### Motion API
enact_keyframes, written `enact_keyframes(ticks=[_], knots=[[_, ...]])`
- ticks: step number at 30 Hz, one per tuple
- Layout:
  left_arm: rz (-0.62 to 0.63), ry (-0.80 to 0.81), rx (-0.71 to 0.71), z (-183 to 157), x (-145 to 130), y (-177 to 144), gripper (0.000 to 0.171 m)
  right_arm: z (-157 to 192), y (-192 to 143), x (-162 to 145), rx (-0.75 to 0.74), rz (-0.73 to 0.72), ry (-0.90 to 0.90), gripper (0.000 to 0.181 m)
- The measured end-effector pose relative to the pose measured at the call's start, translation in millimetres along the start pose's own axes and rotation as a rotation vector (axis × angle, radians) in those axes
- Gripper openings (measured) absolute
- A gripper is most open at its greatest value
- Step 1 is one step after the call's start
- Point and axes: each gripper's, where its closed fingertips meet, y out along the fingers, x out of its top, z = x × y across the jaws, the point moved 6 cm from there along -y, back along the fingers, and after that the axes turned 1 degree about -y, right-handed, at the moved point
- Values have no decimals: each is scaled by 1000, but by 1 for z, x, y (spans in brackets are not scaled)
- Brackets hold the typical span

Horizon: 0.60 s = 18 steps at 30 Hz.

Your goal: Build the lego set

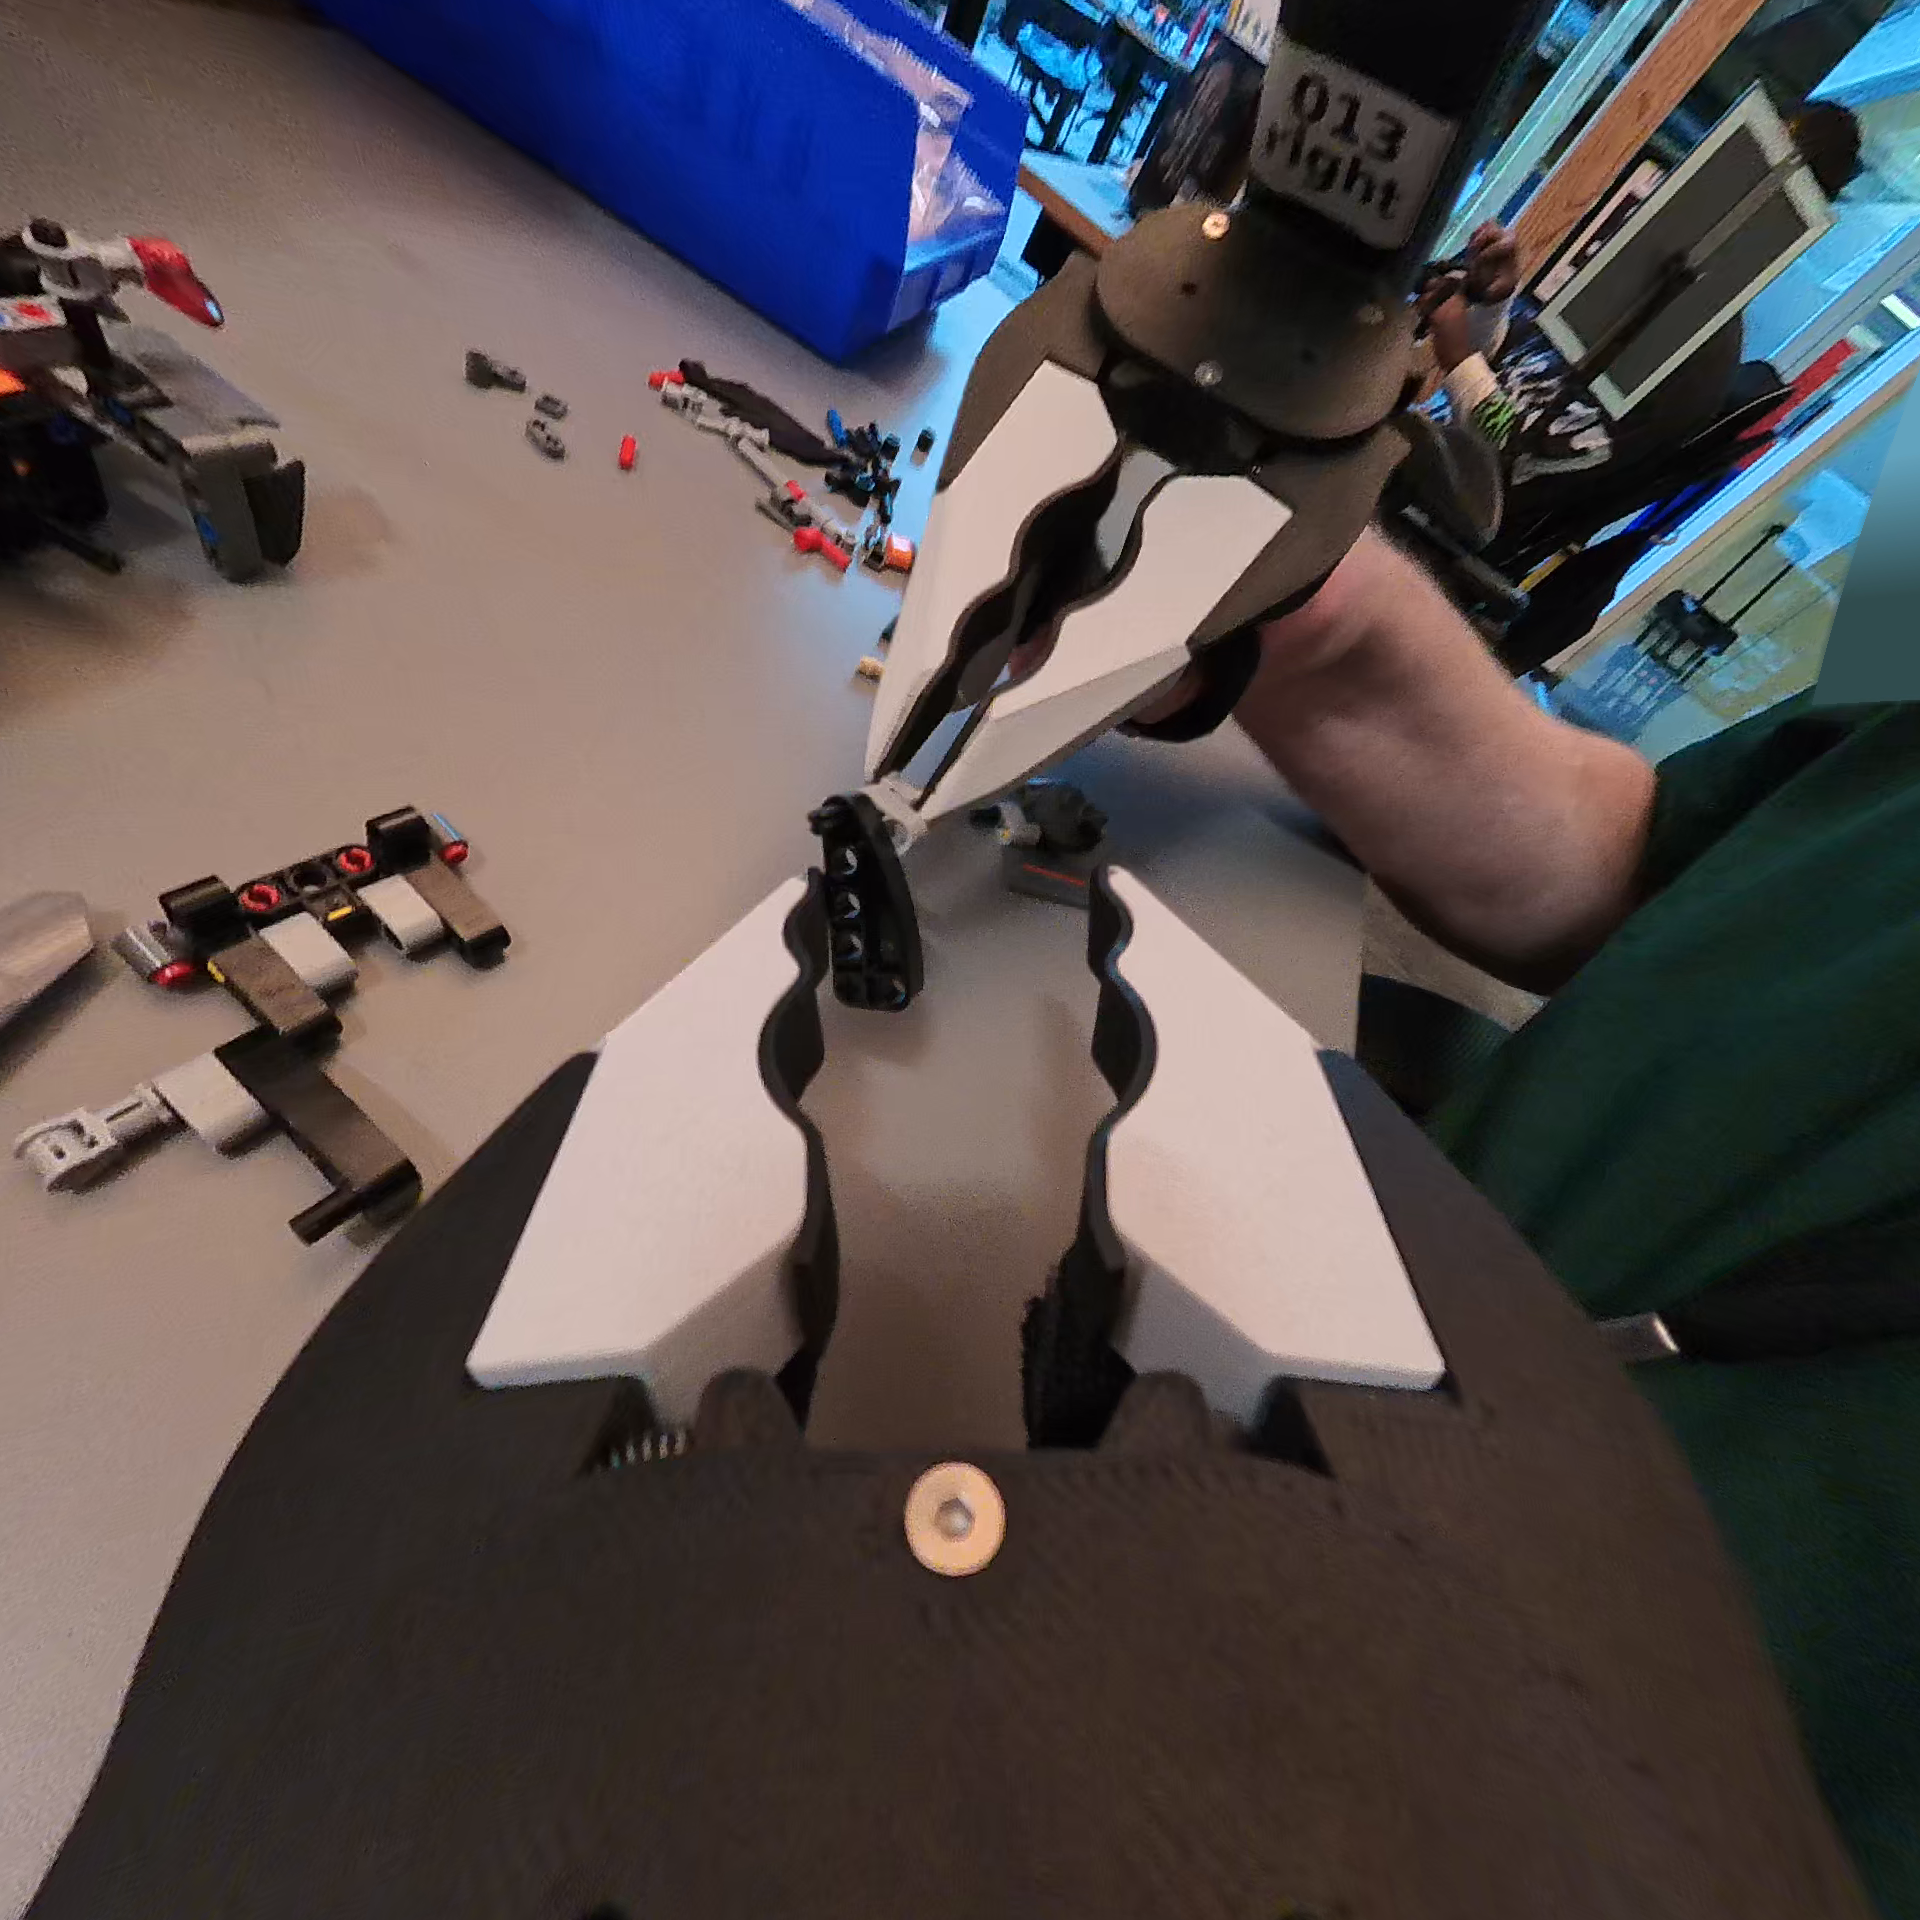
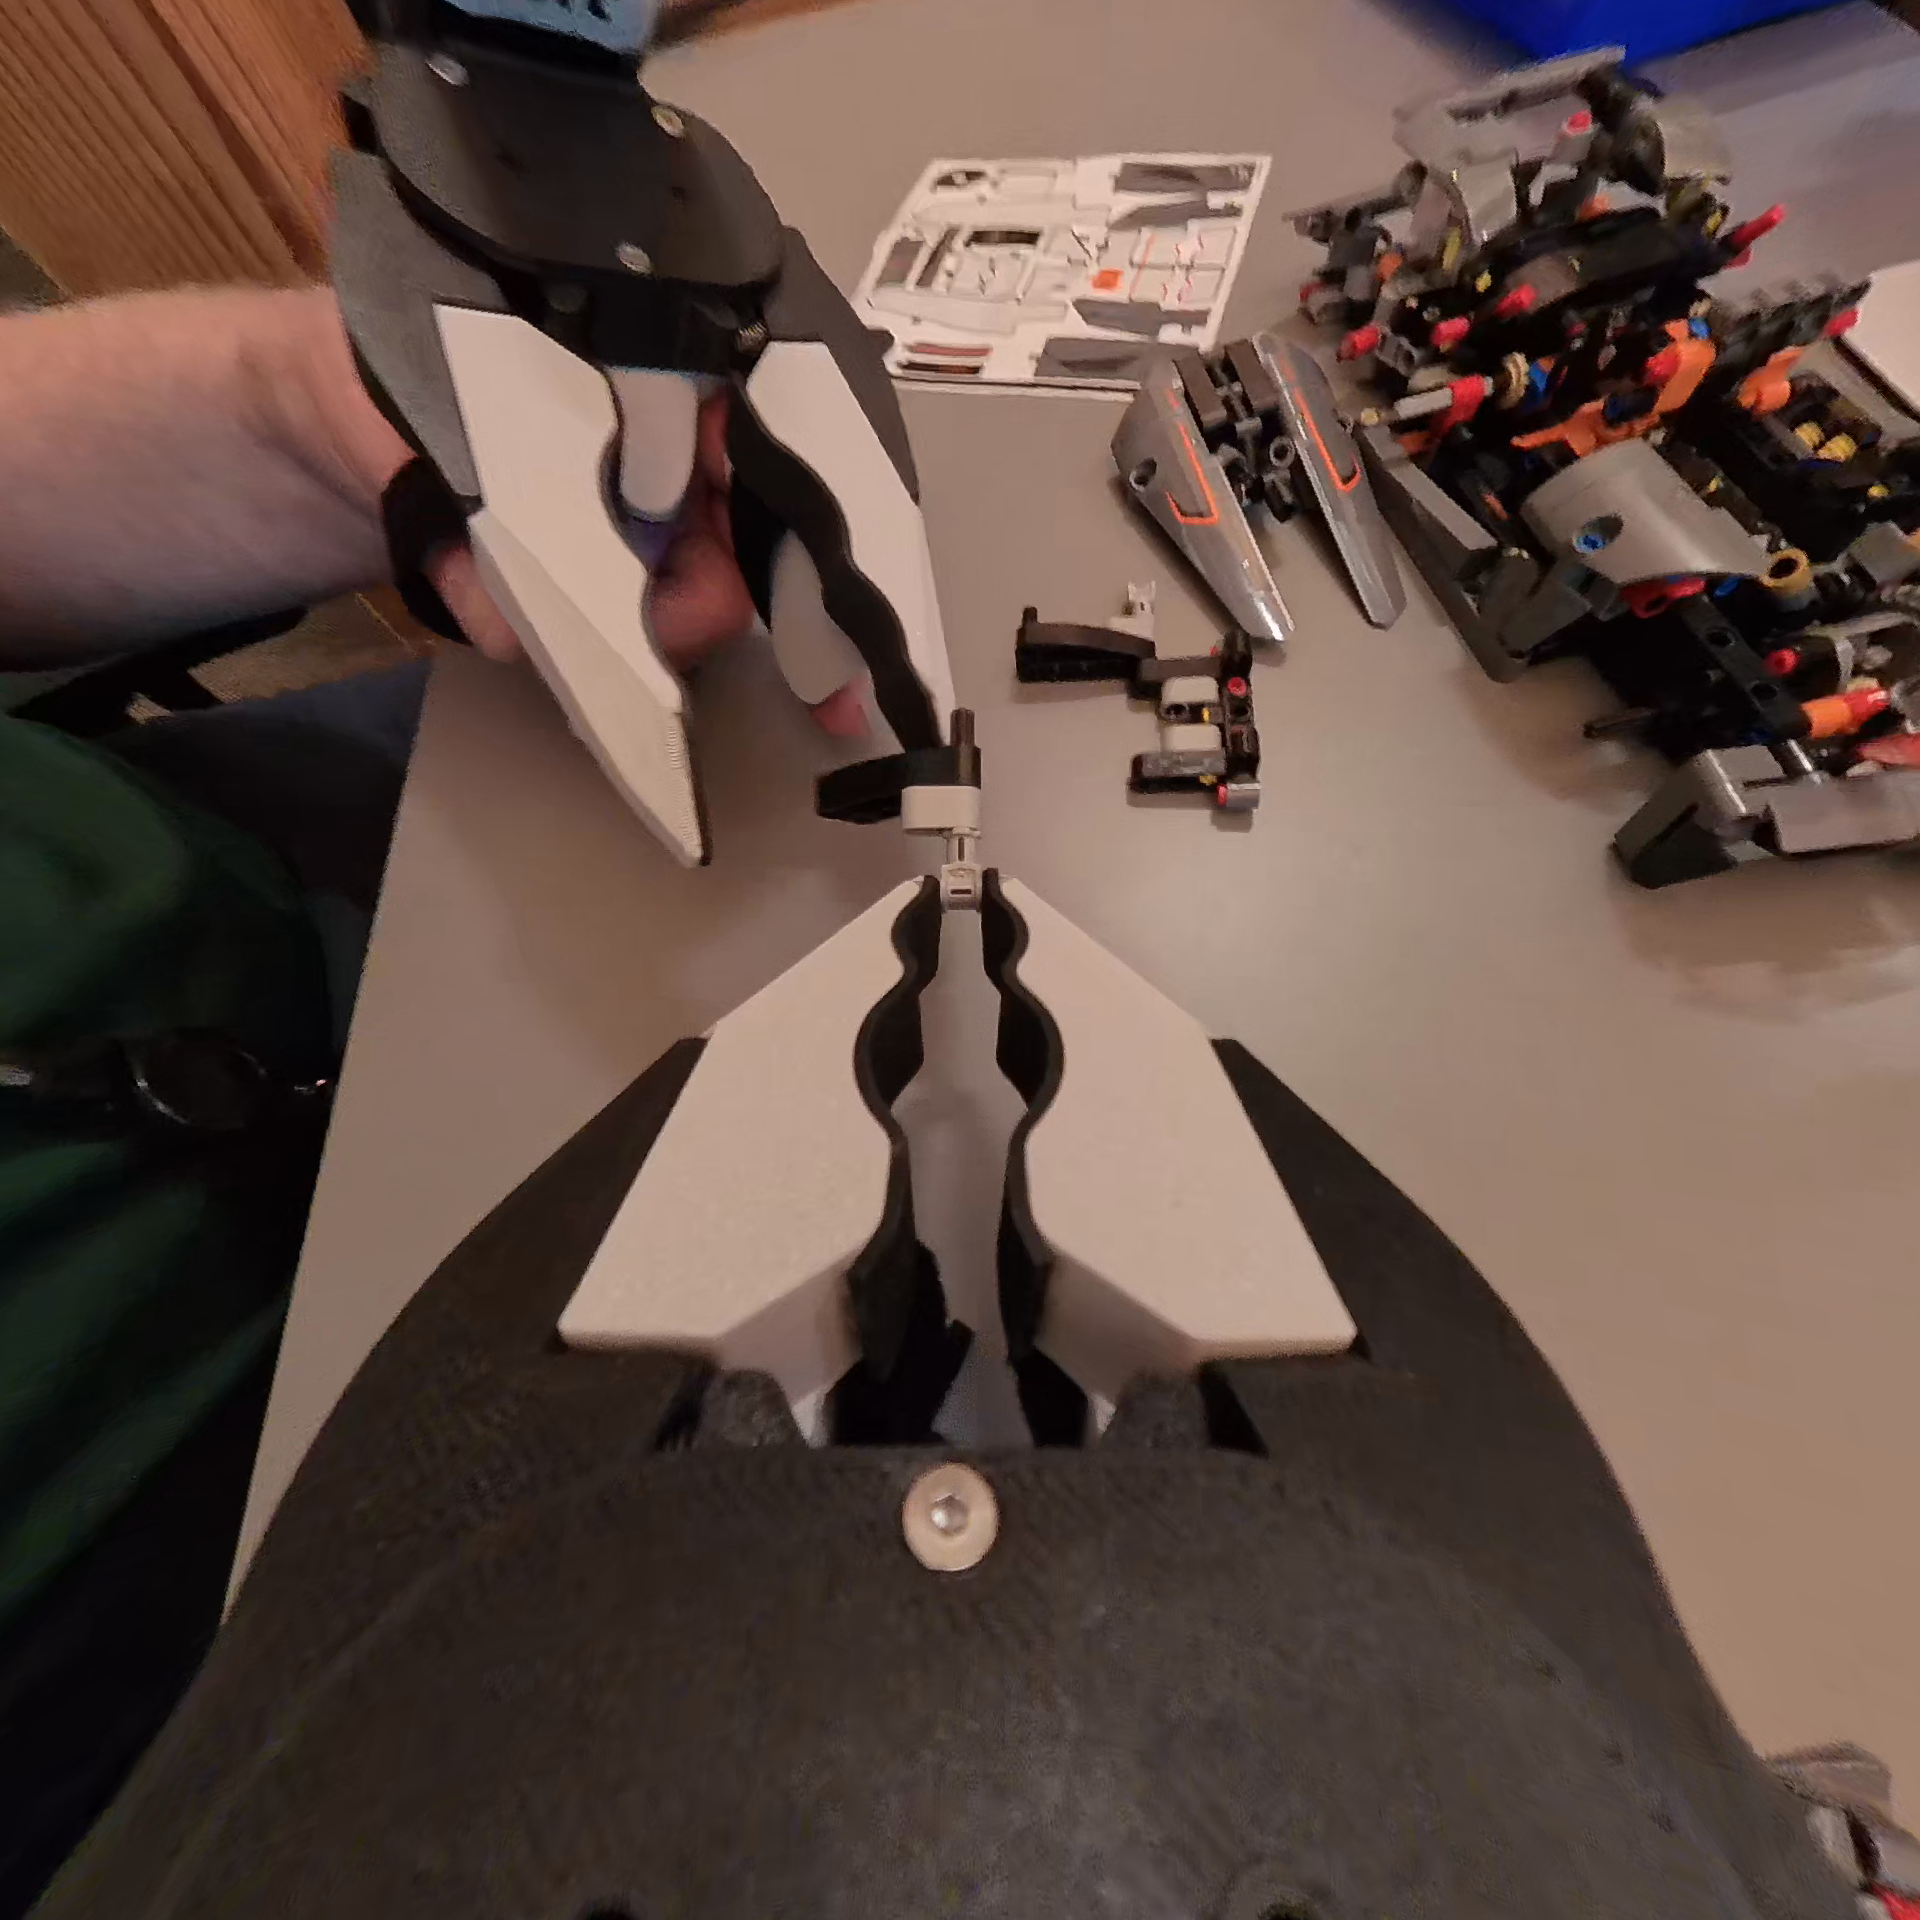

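Note:
My right gripper (image 2: 958,878) is shut on a small light grey connector (image 2: 958,883). The connector carries a grey block (image 2: 940,805), a black pin and a black curved beam (image 2: 868,788), all held above the grey table (image 2: 1351,1143). In the left wrist view the right gripper (image 1: 896,800) comes in from the upper right, and the black beam (image 1: 868,925) hangs from its tips. My left gripper (image 1: 956,883) is open, with the beam between its fingertips, close to the left one. It also shows in the right wrist view (image 2: 810,795), open beside the beam.
A large part-built car model (image 2: 1621,468) stands at the right, with grey wing panels (image 2: 1247,488) and a sticker sheet (image 2: 1070,270) near it. Black and grey subassemblies (image 1: 312,935) (image 2: 1195,707), loose parts (image 1: 790,457) and a blue bin (image 1: 779,156) are on the table. The table edge (image 2: 364,935) is close. My two grippers' fingertips are within a few centimetres of each other. Left tips and right tips are each some 15 cm from the large part-built car model (image 2: 1621,468).

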Motion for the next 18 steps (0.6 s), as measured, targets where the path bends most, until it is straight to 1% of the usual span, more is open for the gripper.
enact_keyframes(ticks=[4, 9, 11, 14, 18], knots=[[76, 15, 56, 3, -7, 5, 50, -4, 7, -9, -43, 89, 2, 5], [170, 50, 133, 7, -13, 11, 50, -7, 15, -15, -62, 190, 8, 5], [176, 88, 210, 12, -12, 10, 50, -8, 19, -19, -87, 245, -4, 5], [238, 121, 243, 13, -17, 10, 51, -8, 26, -24, -116, 323, -44, 5], [270, 161, 260, 10, -20, 11, 51, -8, 29, -22, -121, 350, -60, 5]])
